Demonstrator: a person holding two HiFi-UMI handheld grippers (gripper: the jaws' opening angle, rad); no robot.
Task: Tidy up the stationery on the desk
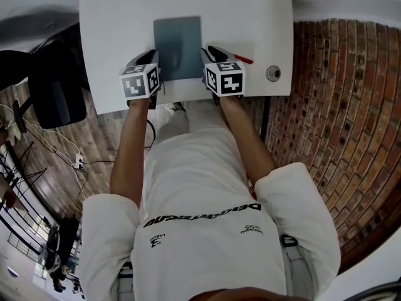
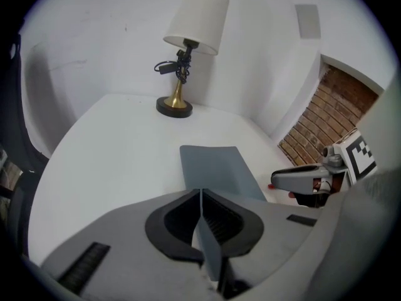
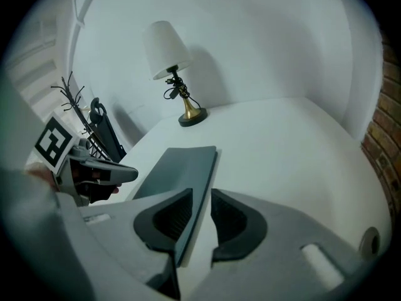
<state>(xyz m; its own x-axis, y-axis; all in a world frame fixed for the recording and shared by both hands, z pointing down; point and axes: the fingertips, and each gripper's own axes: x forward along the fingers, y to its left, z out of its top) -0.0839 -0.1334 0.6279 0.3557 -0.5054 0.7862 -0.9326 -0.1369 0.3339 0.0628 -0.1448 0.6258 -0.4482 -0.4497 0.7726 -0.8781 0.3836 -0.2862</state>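
Observation:
A grey-blue notebook (image 1: 178, 46) lies in the middle of the white desk (image 1: 250, 17). My left gripper (image 1: 152, 60) is at its near left corner. In the left gripper view the left gripper (image 2: 200, 199) is shut on the thin near edge of the notebook (image 2: 216, 168). My right gripper (image 1: 210, 52) is at the near right corner. In the right gripper view the right gripper (image 3: 202, 196) stands open around the edge of the notebook (image 3: 178, 168): the edge rests by the left pad, and a gap shows at the right pad. A red pen (image 1: 243, 59) lies just right of the right gripper.
A brass lamp with a white shade (image 2: 182, 74) stands at the desk's far edge. A round cable hole (image 1: 273, 73) sits near the front right corner. A dark chair (image 1: 56, 93) stands left of the desk, with brick flooring (image 1: 338, 105) on the right.

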